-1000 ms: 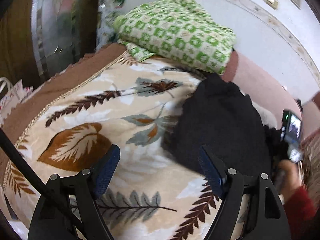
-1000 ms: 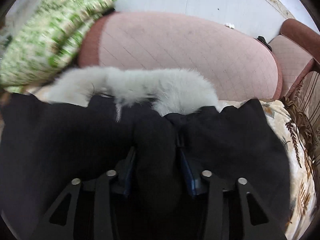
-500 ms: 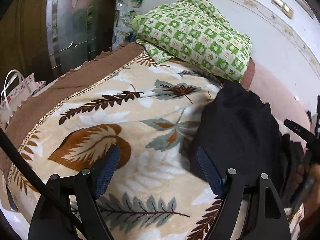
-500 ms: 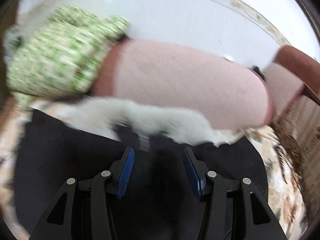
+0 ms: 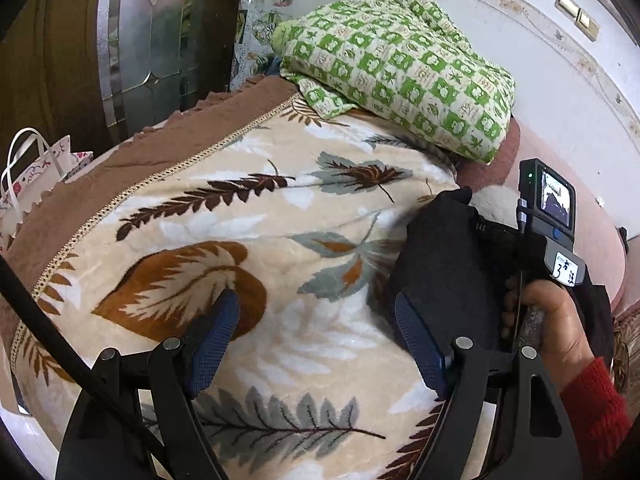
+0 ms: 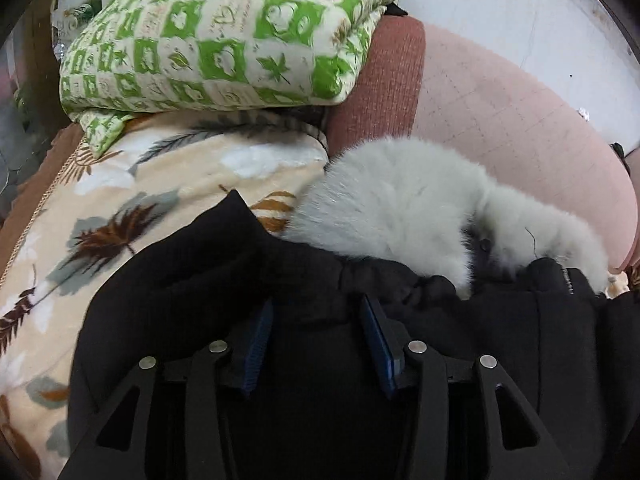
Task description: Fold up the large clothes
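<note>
A black coat (image 6: 200, 288) with a pale grey fur collar (image 6: 404, 208) lies on a leaf-patterned blanket (image 5: 248, 216). My right gripper (image 6: 316, 320) sits on the coat with black cloth between its fingers, jaws partly apart. In the left wrist view the coat (image 5: 444, 264) lies at the right, with the right gripper's handle and screen (image 5: 552, 208) over it. My left gripper (image 5: 316, 328) is open and empty above the blanket, just left of the coat.
A green checked quilt (image 5: 400, 64) is folded at the head of the bed, also shown in the right wrist view (image 6: 224, 40). A pink padded headboard (image 6: 500, 120) runs behind. A paper bag (image 5: 36, 172) and glass door stand at left.
My right gripper moved left and forward over the coat; the collar now lies to its right. My left gripper drew back to the left, off the coat.
</note>
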Demonstrator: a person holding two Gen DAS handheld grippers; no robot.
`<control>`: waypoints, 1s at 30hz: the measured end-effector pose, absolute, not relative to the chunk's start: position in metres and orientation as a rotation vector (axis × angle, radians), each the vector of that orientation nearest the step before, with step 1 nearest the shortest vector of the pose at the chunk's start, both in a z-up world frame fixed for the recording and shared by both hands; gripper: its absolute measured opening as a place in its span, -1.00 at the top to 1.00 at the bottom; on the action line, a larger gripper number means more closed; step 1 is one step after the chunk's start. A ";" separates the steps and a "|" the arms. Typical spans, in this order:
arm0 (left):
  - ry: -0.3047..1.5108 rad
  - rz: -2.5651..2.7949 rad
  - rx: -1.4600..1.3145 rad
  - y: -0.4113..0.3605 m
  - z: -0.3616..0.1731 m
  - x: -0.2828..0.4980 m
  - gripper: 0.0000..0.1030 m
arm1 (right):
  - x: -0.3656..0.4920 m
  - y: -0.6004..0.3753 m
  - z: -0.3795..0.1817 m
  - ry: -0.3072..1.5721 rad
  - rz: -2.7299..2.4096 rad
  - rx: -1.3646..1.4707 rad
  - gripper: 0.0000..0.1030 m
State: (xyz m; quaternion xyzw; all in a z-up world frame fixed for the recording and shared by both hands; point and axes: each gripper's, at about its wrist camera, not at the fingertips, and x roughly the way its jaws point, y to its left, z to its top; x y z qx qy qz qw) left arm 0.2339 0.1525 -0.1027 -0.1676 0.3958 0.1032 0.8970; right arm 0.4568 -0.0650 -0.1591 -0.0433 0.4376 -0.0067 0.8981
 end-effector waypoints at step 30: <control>0.852 0.181 -0.218 0.099 -0.115 0.240 -0.54 | 0.306 -0.413 -0.143 0.912 -0.674 0.182 -0.49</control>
